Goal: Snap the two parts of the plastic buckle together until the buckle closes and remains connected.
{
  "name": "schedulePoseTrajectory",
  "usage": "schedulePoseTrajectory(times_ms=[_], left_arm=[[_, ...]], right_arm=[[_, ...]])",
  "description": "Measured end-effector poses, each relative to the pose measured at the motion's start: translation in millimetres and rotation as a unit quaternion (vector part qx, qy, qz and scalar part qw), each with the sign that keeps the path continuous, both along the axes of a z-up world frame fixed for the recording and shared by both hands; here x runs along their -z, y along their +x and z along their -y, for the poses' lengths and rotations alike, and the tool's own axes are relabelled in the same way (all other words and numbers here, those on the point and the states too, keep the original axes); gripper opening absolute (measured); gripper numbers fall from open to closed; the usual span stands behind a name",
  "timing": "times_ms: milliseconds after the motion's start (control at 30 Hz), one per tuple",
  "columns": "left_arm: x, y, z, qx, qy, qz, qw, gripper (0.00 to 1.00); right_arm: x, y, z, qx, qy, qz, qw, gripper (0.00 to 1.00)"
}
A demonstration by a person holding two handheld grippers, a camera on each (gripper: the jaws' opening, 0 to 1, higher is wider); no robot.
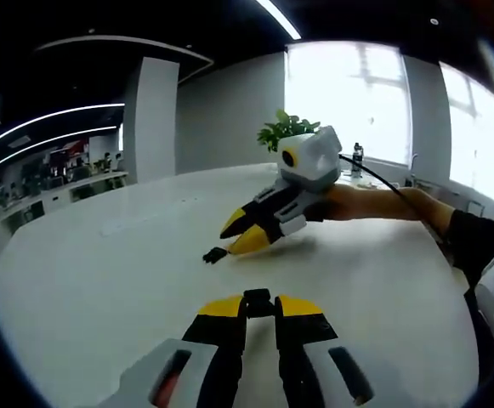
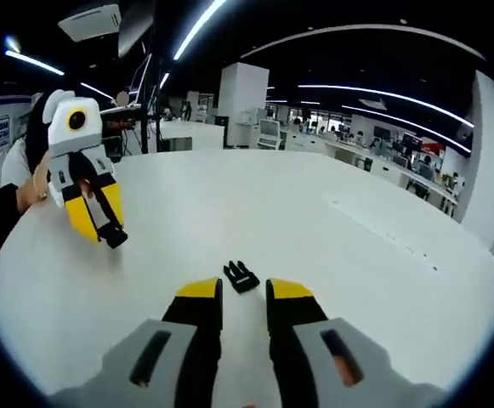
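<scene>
Left gripper point(image 1: 259, 306) grips one buckle half point(image 1: 258, 302); loose half point(image 2: 241, 276) lies before right gripper point(image 2: 244, 293).

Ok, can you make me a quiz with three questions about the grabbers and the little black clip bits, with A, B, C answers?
1. Where is the loose buckle part?
A. On the white table, just ahead of the right gripper
B. Inside a box
C. Hanging from the plant

2. What colour are the grippers' fingertips?
A. Green
B. Yellow
C. Pink

3. What is the left gripper doing?
A. Open, holding nothing
B. Lying flat on the table
C. Pinching the other buckle part

Answers:
1 A: the loose buckle part lies on the table in front of the right gripper, untouched.
2 B: the fingertips are yellow.
3 C: the left gripper is lifted, with the held buckle part between its tips.
</scene>
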State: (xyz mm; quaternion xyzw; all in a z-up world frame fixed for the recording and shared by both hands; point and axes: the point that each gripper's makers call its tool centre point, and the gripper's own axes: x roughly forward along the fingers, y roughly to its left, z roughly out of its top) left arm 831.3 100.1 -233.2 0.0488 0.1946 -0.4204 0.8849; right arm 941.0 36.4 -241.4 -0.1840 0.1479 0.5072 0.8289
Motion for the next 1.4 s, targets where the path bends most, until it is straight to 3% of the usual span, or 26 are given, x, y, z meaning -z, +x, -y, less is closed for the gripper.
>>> schedulePoseTrajectory(times_ms=[233, 567, 1000, 1400], left_arm=[[-0.4, 0.5, 0.4, 0.001, 0.000, 0.000, 1.0000, 0.13], [-0.5, -0.5, 2.4, 0.005, 0.001, 0.001, 1.0000, 0.13], [1.7, -1.1, 3.6, 0.007, 0.001, -0.002, 1.0000, 0.13], [4.1, -2.7, 3.3, 0.008, 0.003, -0.005, 1.0000, 0.13]], right_arm=[[8.9, -0.4, -7.1, -0.009, 0.002, -0.011, 0.9999, 0.21], [11.7, 7.4, -9.7, 0.003, 0.045, -0.044, 0.9980, 0.20], [11.0, 4.9, -12.0, -0.007, 0.052, -0.042, 0.9977, 0.13], [8.9, -2.0, -9.0, -0.011, 0.054, -0.042, 0.9976, 0.13]])
